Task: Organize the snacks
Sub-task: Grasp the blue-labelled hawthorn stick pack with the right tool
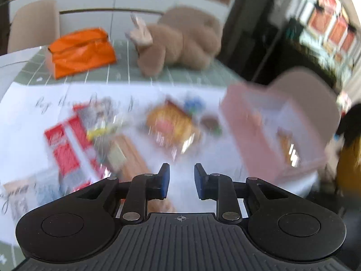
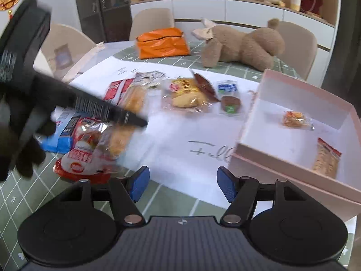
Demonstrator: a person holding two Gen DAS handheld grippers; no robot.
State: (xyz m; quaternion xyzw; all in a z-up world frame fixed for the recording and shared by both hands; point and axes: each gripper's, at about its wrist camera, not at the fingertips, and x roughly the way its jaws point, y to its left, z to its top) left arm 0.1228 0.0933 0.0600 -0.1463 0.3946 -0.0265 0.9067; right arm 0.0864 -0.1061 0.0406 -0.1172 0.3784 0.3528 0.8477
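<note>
Handwritten "Full" shows on the white paper [image 2: 180, 140] beside the pink box [image 2: 291, 135]; snack labels blur. Left gripper [image 1: 181, 179] jaws narrowly apart, right gripper [image 2: 183, 184] jaws half open, both empty.

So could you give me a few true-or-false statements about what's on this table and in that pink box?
1. The pink box already holds two wrapped snacks. True.
2. The teddy bear sits upright on a chair. False: it lies on its side on the table.
3. Nothing is between the fingers of the right gripper. True.
4. The orange bag lies inside the pink box. False: it lies at the far end of the table, beside the teddy bear.
5. Most snacks lie on the white paper outside the box. True.
</note>
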